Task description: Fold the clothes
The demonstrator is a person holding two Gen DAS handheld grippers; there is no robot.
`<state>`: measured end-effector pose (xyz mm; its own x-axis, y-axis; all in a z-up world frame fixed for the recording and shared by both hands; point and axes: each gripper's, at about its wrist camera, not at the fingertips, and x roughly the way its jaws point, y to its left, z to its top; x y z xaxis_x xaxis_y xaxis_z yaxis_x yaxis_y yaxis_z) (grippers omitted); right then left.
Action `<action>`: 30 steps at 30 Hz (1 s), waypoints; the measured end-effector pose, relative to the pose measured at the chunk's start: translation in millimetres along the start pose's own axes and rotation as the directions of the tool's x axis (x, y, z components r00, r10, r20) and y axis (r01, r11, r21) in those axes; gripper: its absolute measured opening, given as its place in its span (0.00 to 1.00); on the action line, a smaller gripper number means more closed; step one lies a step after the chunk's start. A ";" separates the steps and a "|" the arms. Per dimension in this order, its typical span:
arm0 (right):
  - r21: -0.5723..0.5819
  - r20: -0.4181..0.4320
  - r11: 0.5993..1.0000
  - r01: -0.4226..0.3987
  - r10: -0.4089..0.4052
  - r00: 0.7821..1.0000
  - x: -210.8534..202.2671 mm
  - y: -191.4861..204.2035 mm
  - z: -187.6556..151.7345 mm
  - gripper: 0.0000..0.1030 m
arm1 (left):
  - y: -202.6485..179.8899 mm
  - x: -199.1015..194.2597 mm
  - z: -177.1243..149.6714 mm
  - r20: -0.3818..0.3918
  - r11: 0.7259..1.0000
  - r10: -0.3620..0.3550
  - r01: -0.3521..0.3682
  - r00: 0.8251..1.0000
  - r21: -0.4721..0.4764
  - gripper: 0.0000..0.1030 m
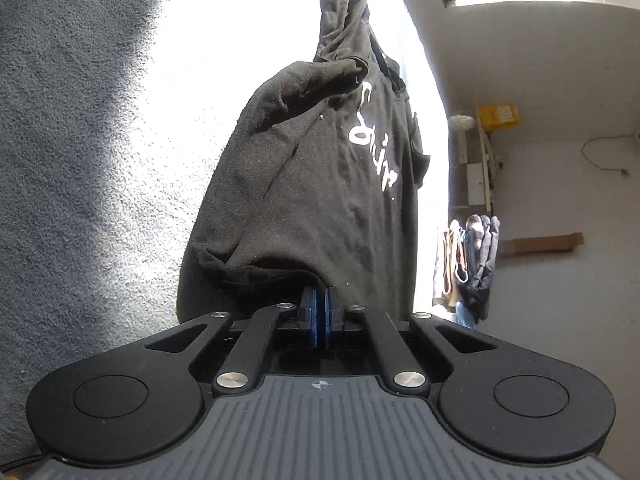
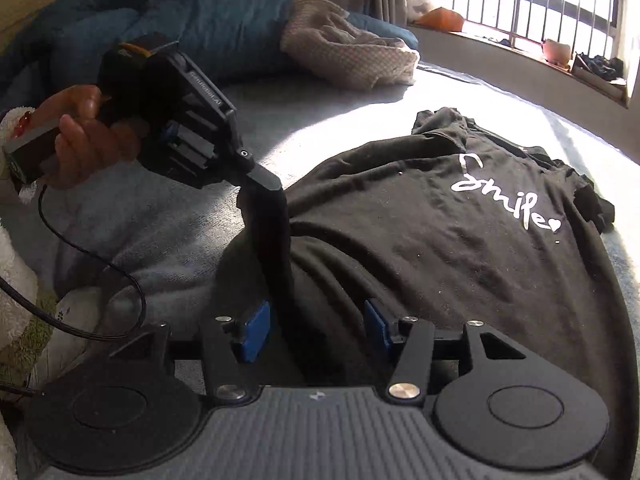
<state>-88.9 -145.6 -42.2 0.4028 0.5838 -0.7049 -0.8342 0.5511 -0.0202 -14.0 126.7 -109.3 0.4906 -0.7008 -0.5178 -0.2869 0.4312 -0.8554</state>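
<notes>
My left tongs (image 2: 276,188) are shut tight on a pinch of the black shirt (image 2: 440,248) at its near left edge, lifting a small peak of cloth. The shirt lies flat on the bed (image 2: 320,120), its long way running away from me toward the window (image 2: 532,4). My right tongs (image 2: 316,332) stand open, pads apart, with shirt hem between them but not squeezed. Both tongs are at the near hem, so the fold goes away from me. A beige blanket (image 2: 348,52) lies well apart. Nothing is in the way.
</notes>
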 end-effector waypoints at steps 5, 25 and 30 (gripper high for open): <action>-0.170 0.002 0.981 0.095 -0.096 0.995 26.7 26.5 1.1 0.61 | -9.8 20.7 5.7 -0.025 1.000 -0.006 0.005 1.000 -0.018 0.01; 0.194 -0.012 0.978 -0.083 0.087 0.996 21.0 -36.1 2.4 0.61 | 45.8 -28.5 -58.6 -0.186 0.889 0.345 -0.257 0.920 0.378 0.00; 0.308 -0.049 0.951 -0.032 0.049 0.998 17.8 -67.4 3.9 0.61 | 28.9 -26.1 -46.3 -0.235 0.837 0.349 -0.189 0.907 0.513 0.29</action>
<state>-24.0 -170.1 -50.6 0.3421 0.5803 -0.7390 -0.6897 0.6893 0.2219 -73.2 131.2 -121.1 0.1514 -0.6188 -0.7708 0.0889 0.7852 -0.6129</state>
